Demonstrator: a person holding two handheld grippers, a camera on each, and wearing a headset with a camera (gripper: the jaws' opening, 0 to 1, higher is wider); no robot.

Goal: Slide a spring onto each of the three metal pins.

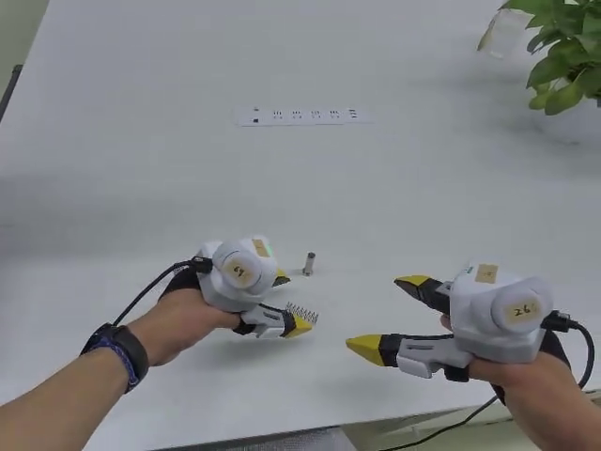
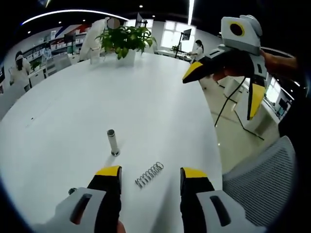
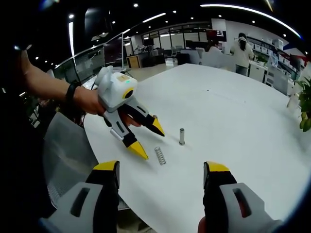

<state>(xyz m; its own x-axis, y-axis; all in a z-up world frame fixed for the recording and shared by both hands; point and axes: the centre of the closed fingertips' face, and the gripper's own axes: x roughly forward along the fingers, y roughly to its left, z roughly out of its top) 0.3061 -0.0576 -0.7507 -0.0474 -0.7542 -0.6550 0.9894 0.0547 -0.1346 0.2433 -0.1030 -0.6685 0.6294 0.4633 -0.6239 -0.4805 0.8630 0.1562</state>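
The spring (image 2: 149,174) was a short, silvery wire coil that lay on its side on the white worktop (image 1: 394,188). It sat loose in the gap between the yellow-tipped jaws of the left claw (image 1: 291,301), which stood wide apart with nothing in them. In the head view the coil lay close to the tip of the nearer jaw; whether it touched could not be told.

Just beyond the spring stood one pin (image 2: 112,142), a small grey metal cylinder, upright on a slightly wider foot, bare of any coil.

The right claw (image 1: 380,313) hovered well apart on the other side, jaws spread wide and pointed toward spring and pin, holding nothing.

Farther back on the worktop lay a white power strip (image 1: 300,116), and a leafy plant (image 1: 559,47) stood at the far corner.
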